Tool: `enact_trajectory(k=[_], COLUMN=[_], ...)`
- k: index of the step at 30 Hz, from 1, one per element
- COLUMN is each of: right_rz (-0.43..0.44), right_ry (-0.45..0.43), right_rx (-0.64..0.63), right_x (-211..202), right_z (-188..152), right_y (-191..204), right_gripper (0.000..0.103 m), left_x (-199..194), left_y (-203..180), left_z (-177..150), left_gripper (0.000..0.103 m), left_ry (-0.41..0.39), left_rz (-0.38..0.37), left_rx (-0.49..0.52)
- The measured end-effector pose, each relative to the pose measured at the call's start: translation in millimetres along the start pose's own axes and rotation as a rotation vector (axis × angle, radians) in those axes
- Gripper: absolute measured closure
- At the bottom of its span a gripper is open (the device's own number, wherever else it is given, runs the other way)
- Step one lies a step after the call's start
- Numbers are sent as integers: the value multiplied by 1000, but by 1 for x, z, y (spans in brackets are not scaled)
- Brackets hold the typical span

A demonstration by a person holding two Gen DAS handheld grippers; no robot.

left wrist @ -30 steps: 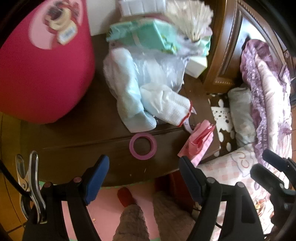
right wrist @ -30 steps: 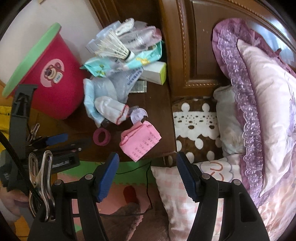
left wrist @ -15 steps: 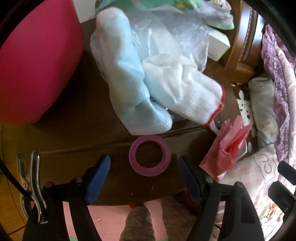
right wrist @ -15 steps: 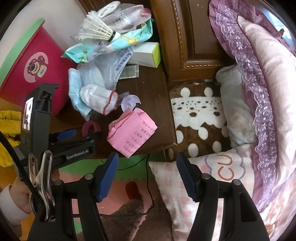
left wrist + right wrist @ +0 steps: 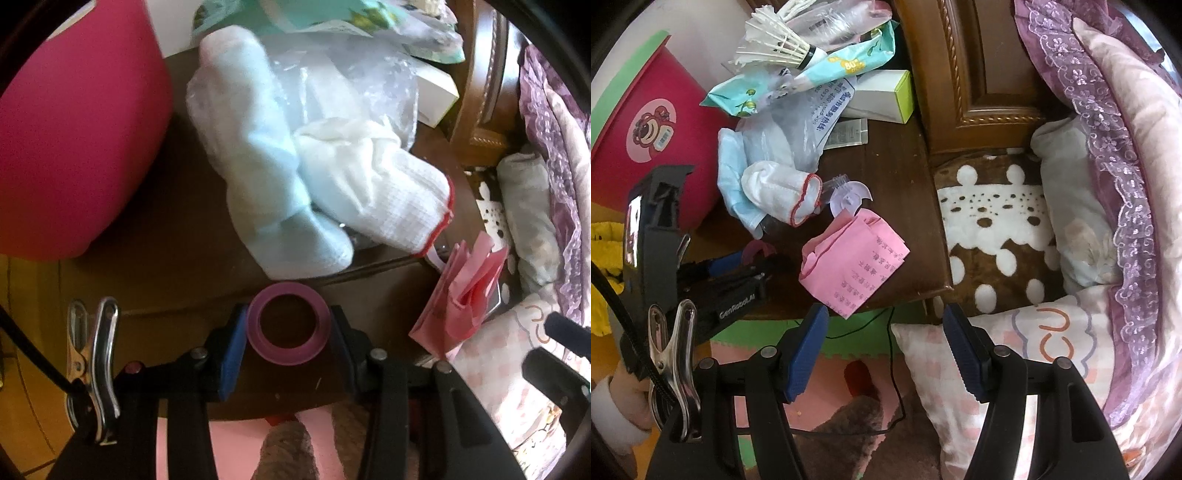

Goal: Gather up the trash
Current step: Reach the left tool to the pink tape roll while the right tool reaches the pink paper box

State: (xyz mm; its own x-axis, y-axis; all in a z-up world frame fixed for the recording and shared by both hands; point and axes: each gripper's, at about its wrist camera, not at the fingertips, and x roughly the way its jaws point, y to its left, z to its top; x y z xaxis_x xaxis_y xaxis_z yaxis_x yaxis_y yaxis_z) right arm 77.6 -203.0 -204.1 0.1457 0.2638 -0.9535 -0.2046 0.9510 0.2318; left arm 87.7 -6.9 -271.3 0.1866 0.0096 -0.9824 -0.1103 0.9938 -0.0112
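Two daylit fisheye views, one soft and one sharp, both bent at the edges.

The left wrist view is hazy and slightly blurred; the pale blue cloth (image 5: 258, 155) and white glove (image 5: 373, 192) look washed out, and the dark wooden surface (image 5: 155, 266) lies in shade. The right wrist view is crisper, with bright light on the far-right bedding (image 5: 1115, 122) and print readable on the pink paper (image 5: 857, 258). Black corners frame both, and straight lines curve toward the rim.

Lace-edged pillow (image 5: 1108, 122), spotted brown blanket (image 5: 993, 236), checked pillow (image 5: 1034, 354).
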Motion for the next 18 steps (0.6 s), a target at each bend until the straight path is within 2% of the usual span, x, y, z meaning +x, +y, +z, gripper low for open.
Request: enact_trajectory(k=[12, 18], right_rz=[30, -30], right_ry=[-53, -65], right_rx=[125, 110], right_x=[24, 46], right_z=[8, 14], right_y=[13, 29], right_gripper=[36, 36], left_x=[-40, -60], left_y=[41, 63], left_z=[-26, -37], left_gripper=[58, 58], left_ry=[-28, -43], left_rz=[-16, -22], left_rx=[-90, -115])
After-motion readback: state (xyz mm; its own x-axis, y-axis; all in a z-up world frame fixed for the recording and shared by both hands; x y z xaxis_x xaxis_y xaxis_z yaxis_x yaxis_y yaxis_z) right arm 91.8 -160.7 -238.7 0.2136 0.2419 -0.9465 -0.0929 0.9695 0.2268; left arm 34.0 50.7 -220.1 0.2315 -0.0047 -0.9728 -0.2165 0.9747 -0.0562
